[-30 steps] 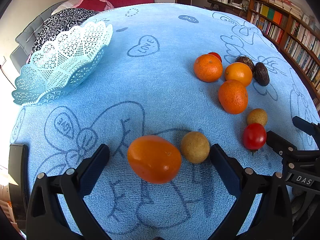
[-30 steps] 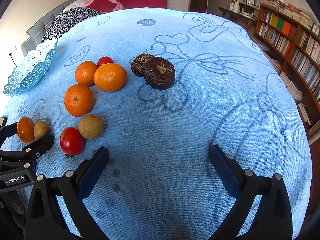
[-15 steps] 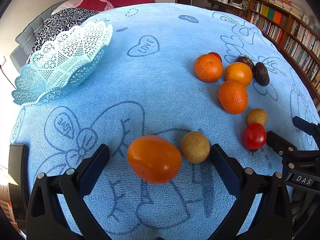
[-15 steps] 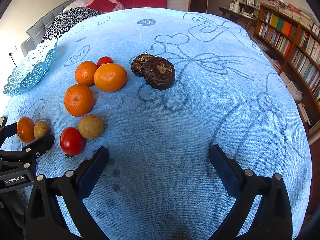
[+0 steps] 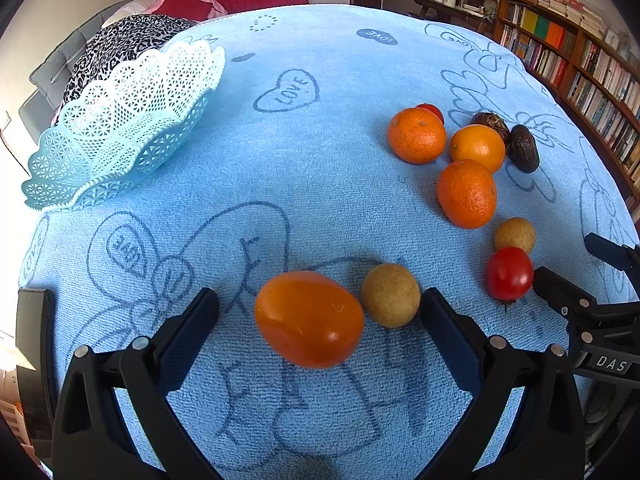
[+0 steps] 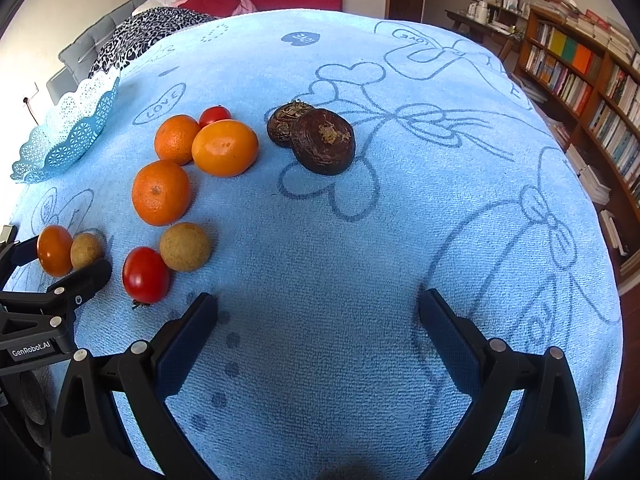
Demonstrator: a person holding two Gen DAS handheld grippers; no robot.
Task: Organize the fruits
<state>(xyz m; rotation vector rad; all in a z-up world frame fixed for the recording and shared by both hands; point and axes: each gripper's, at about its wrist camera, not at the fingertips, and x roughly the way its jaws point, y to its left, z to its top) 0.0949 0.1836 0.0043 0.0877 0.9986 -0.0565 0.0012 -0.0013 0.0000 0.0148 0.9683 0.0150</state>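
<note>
Under my grippers is a light blue towel (image 5: 320, 168) printed with darker blue hearts, bows and "LOVE". A pale blue lattice basket (image 5: 124, 120) stands on it at the far left. Nearest me lie an orange tomato (image 5: 309, 318) and a tan round fruit (image 5: 391, 295), just beside each other. To the right sit a red tomato (image 5: 509, 273), another tan fruit (image 5: 514, 235), three oranges (image 5: 466, 194) bunched together, a second red tomato (image 6: 215, 115) behind them, and two dark brown fruits (image 6: 323, 141) touching.

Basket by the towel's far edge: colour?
Light blue lattice basket, clearest in the left wrist view.
</note>
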